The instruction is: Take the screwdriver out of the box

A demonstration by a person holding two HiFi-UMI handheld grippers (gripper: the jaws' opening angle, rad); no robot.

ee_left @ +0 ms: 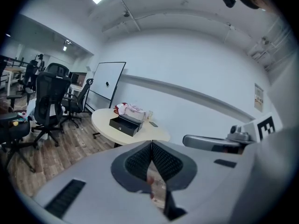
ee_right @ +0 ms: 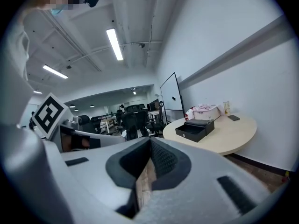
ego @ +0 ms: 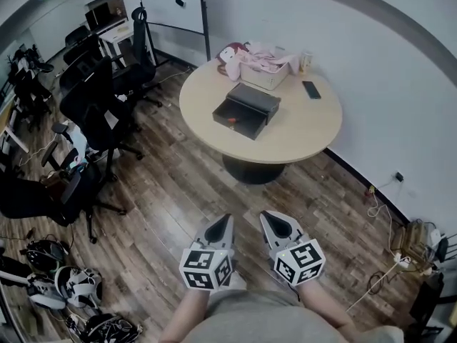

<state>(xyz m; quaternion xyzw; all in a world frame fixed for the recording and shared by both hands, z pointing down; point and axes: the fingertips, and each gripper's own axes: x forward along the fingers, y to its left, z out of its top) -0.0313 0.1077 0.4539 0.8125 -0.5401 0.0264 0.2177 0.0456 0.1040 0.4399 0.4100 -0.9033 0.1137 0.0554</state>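
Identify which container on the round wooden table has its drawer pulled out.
The black rectangular box: its drawer stands pulled out. The white basket behind it has no drawer, only pink cloth.

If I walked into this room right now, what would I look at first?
Probably the round table by the white wall, with an open black box on it and a small red thing, maybe the screwdriver, inside. The left gripper and the right gripper, each with a checkered cube, hang shut and empty above the wooden floor, well short of the table. Black office chairs crowd the room's left side.
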